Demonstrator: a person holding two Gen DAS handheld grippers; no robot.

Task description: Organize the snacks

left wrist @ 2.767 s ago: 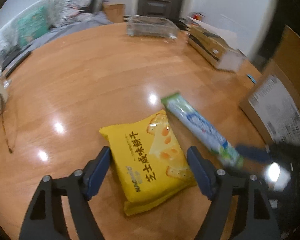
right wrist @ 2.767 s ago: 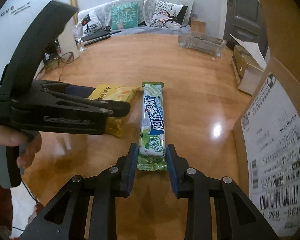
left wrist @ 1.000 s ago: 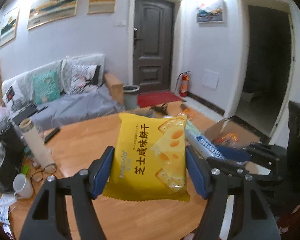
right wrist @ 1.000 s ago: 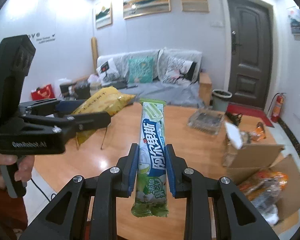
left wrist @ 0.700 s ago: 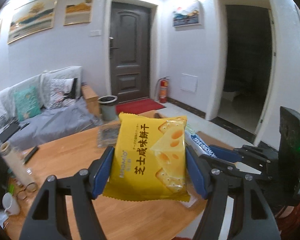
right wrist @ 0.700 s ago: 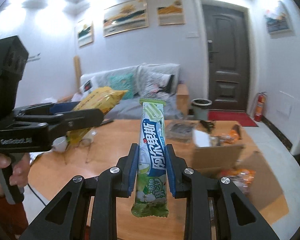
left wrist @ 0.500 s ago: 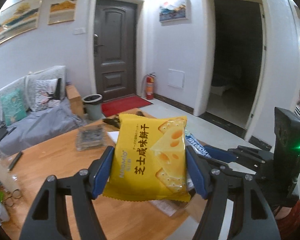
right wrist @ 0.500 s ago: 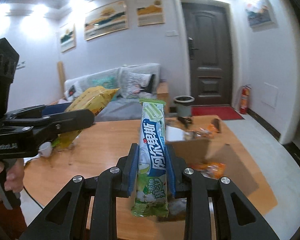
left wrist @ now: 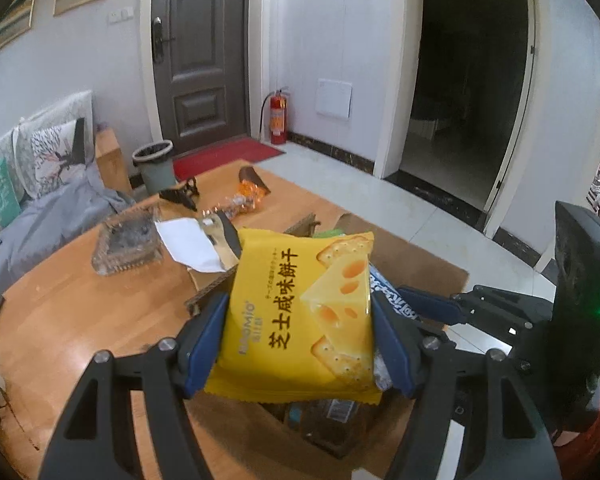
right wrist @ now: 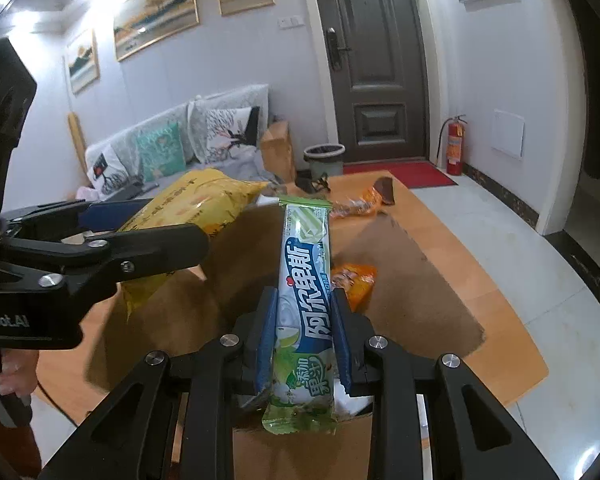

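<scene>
Left gripper (left wrist: pixel 300 344) clamped on yellow cheese-cracker packet (left wrist: pixel 300 320), held upright above open brown cardboard box (left wrist: pixel 416 256); right gripper (right wrist: pixel 304 340) clamped on long green-and-white wafer stick packet (right wrist: pixel 306 280), over same box; orange snack bag (right wrist: pixel 354 278) inside box; wooden table (left wrist: pixel 80 320) beneath.

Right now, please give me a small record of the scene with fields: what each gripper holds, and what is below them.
left gripper: shut on yellow cracker packet, held upright
right gripper: shut on green candy stick, held lengthwise between the fingers
below: open cardboard box with snacks inside
surface: wooden table
also on table: clear tray, orange wrapped snacks
</scene>
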